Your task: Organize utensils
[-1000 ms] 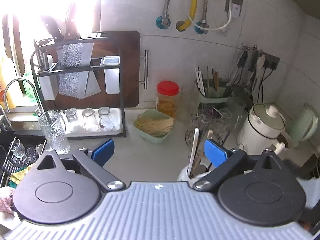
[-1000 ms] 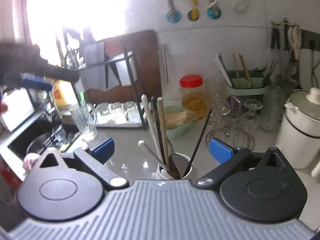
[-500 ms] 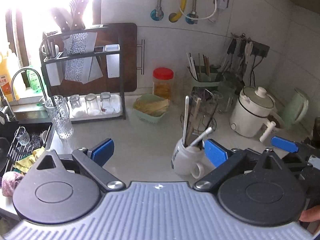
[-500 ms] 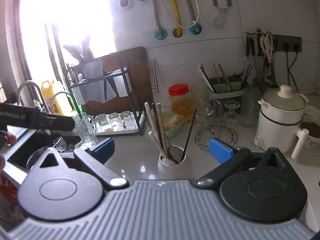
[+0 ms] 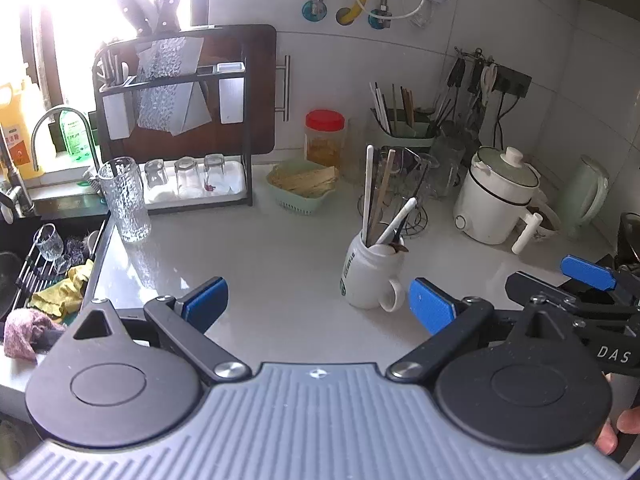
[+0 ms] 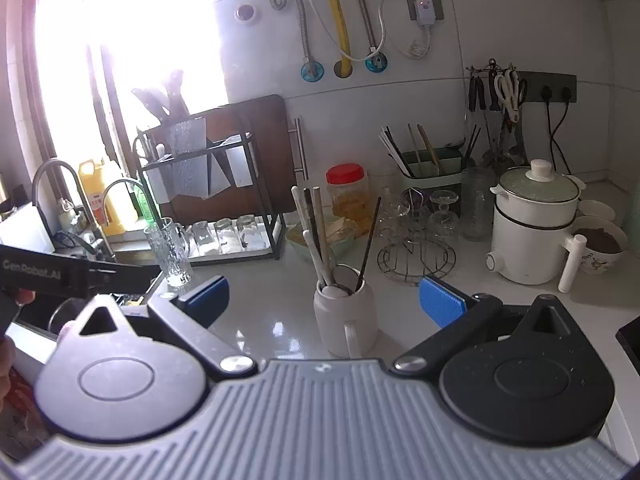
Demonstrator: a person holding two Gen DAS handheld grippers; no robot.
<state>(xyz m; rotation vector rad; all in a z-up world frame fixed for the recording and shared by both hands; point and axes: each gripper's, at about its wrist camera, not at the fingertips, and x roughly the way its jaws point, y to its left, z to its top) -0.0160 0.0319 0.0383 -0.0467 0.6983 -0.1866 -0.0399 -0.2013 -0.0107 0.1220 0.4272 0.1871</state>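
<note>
On the white table [image 5: 280, 264], near centre: white mug [image 5: 370, 276] standing upright, handle turned toward the near edge, packed with utensils [image 5: 378, 200], namely chopsticks and a white spoon. Left tongs [image 5: 316, 300] held open and empty, just short of the mug. Right tongs [image 6: 322, 298] likewise spread wide, gripping nothing, mug between the blue pads [image 6: 442, 306]. Farther left: ribbed glass tumbler [image 5: 125, 200] beside the sink [image 5: 36, 264]. Far right: white pot [image 5: 496, 196].
</note>
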